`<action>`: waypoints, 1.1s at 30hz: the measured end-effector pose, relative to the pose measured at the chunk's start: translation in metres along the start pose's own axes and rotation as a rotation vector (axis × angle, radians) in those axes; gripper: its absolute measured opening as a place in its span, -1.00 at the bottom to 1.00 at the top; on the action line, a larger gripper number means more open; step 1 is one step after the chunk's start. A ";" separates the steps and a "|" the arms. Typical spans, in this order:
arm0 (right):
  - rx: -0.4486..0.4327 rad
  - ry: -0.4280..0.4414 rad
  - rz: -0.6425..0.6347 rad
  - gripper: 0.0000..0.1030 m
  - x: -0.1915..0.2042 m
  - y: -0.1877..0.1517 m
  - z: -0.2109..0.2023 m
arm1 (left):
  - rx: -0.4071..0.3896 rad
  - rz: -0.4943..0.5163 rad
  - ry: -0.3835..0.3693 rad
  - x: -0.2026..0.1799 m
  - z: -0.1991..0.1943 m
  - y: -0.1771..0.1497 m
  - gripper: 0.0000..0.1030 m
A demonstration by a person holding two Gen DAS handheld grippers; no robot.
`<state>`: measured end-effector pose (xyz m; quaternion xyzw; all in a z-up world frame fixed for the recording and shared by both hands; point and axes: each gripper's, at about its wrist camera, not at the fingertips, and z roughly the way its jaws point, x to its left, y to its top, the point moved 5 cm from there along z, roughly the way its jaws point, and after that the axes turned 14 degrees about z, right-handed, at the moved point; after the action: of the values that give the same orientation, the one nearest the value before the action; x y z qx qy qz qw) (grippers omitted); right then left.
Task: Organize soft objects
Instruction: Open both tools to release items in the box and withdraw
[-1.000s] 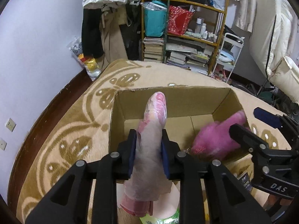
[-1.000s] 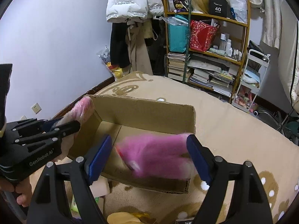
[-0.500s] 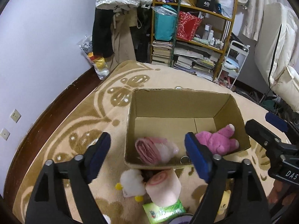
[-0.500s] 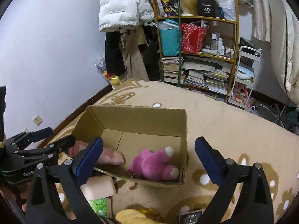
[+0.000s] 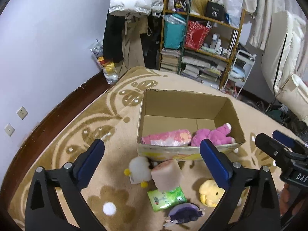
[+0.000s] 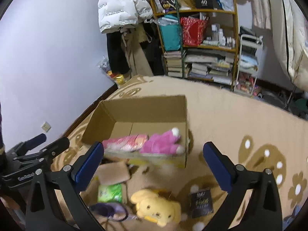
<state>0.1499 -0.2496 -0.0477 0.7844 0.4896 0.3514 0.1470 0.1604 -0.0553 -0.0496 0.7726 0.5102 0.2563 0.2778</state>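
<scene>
An open cardboard box [image 5: 184, 100] [image 6: 146, 104] stands on the carpet. Inside lie a pink rolled cloth [image 5: 166, 137] [image 6: 125, 141] and a pink plush toy [image 5: 211, 135] [image 6: 163, 141]. In front of the box lie a white plush [image 5: 139, 170], a pinkish block [image 5: 166, 174] [image 6: 113, 173], a green pack [image 5: 166, 197] [image 6: 109, 190], a yellow plush [image 5: 210, 192] [image 6: 157, 207] and a purple soft item [image 5: 184, 212] [image 6: 110, 210]. My left gripper [image 5: 152, 159] is open and empty above these. My right gripper [image 6: 154, 165] is open and empty.
A patterned beige carpet [image 5: 100, 119] covers the floor. A cluttered shelf [image 5: 200, 46] with books and hanging clothes stands at the far wall. A dark small pack [image 6: 202, 202] lies on the carpet right of the yellow plush. A white wall is at left.
Both grippers opened and dropped the rolled cloth and the pink plush into the box, then pulled back and up, bringing the toys in front of the box into view.
</scene>
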 end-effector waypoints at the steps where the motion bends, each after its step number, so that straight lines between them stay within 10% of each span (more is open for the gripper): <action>1: 0.005 0.006 0.018 1.00 -0.001 -0.002 -0.003 | -0.002 -0.003 0.001 0.000 -0.002 -0.003 0.92; 33: 0.161 -0.089 0.083 1.00 -0.018 -0.062 -0.012 | 0.149 0.082 -0.034 -0.047 -0.011 -0.074 0.92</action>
<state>0.0956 -0.2373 -0.0826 0.8280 0.4763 0.2817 0.0903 0.0893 -0.0737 -0.0981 0.8157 0.4909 0.2157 0.2171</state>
